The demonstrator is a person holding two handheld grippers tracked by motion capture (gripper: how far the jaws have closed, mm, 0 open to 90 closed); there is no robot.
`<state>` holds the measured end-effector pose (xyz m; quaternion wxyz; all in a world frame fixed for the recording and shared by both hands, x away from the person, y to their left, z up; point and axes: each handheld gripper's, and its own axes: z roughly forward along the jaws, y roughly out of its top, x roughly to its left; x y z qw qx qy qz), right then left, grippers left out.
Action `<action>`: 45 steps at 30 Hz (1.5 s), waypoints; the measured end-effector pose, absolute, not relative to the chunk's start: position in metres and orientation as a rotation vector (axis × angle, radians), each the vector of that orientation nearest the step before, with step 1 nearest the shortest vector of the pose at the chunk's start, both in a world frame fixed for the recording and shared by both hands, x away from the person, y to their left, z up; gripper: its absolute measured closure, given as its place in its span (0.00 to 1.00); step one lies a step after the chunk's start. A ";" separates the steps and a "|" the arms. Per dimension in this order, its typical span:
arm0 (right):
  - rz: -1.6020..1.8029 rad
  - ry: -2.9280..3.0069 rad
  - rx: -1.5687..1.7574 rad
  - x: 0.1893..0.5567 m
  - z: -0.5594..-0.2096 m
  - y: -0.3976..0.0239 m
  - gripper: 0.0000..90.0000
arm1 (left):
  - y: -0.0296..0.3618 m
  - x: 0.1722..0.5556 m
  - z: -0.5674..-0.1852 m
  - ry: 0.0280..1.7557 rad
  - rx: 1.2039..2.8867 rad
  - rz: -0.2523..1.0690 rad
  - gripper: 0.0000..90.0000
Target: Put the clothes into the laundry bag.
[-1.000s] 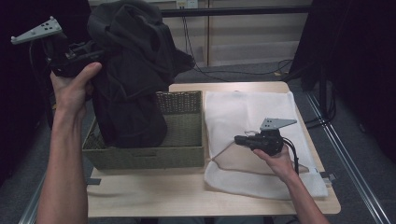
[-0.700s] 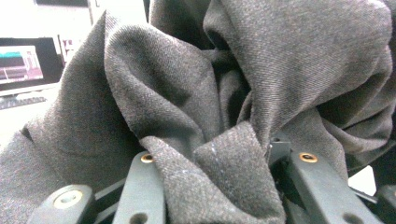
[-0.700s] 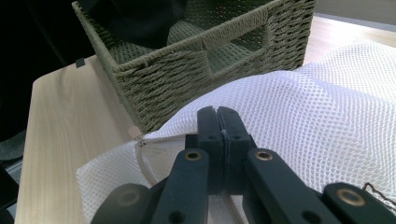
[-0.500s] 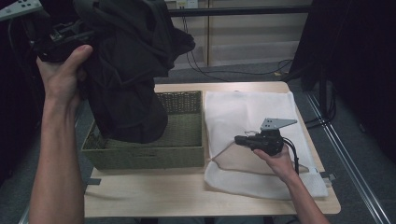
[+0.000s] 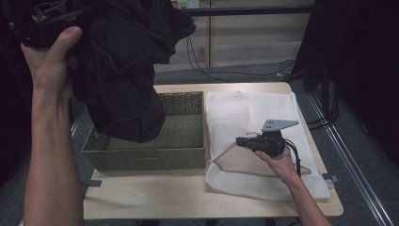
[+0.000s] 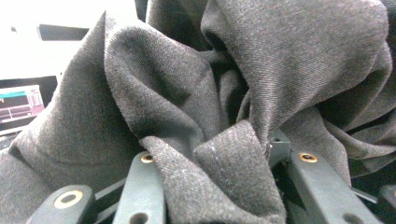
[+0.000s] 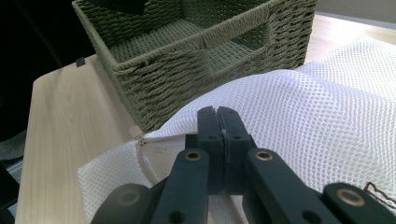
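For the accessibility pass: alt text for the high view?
A left gripper holds a dark garment up above a green wicker basket on a wooden table. The right gripper, shut, rests on a white mesh bag beside the basket.

Dark garment (image 6: 154, 107): soft, matt woven cloth, a bit fuzzy. Basket (image 5: 183, 136): rough green woven cord. Bag (image 7: 322, 116): white mesh with tiny holes. Tabletop (image 7: 60, 126): smooth pale wood. Tongs (image 7: 218, 135): matt black plastic with brass-coloured rivets.
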<state>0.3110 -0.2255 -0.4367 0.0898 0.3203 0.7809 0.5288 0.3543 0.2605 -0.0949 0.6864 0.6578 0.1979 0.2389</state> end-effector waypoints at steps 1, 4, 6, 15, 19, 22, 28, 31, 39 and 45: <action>1.577 2.320 0.949 0.311 -0.437 -0.226 1.00 | 0.261 0.353 -0.092 0.432 1.471 0.536 0.70; 1.580 2.315 0.953 0.311 -0.436 -0.227 1.00 | 0.260 0.348 -0.086 0.412 1.446 0.530 0.70; 1.579 2.315 0.952 0.311 -0.436 -0.227 1.00 | 0.259 0.343 -0.082 0.401 1.437 0.529 0.70; 1.579 2.313 0.957 0.312 -0.437 -0.227 1.00 | 0.254 0.317 -0.069 0.335 1.433 0.533 0.70; 1.579 2.311 0.956 0.312 -0.437 -0.227 1.00 | 0.254 0.304 -0.065 0.304 1.409 0.513 0.70; 1.578 2.309 0.961 0.312 -0.437 -0.227 1.00 | 0.255 0.297 -0.061 0.288 1.407 0.502 0.70; 1.576 2.310 0.965 0.313 -0.437 -0.227 1.00 | 0.254 0.281 -0.058 0.254 1.380 0.475 0.70; 1.572 2.310 0.961 0.313 -0.437 -0.226 1.00 | 0.253 0.273 -0.060 0.236 1.370 0.468 0.70; 1.570 2.310 0.960 0.313 -0.437 -0.226 1.00 | 0.247 0.255 -0.069 0.194 1.335 0.439 0.70; 1.570 2.306 0.964 0.313 -0.437 -0.226 1.00 | 0.239 0.242 -0.077 0.165 1.315 0.397 0.70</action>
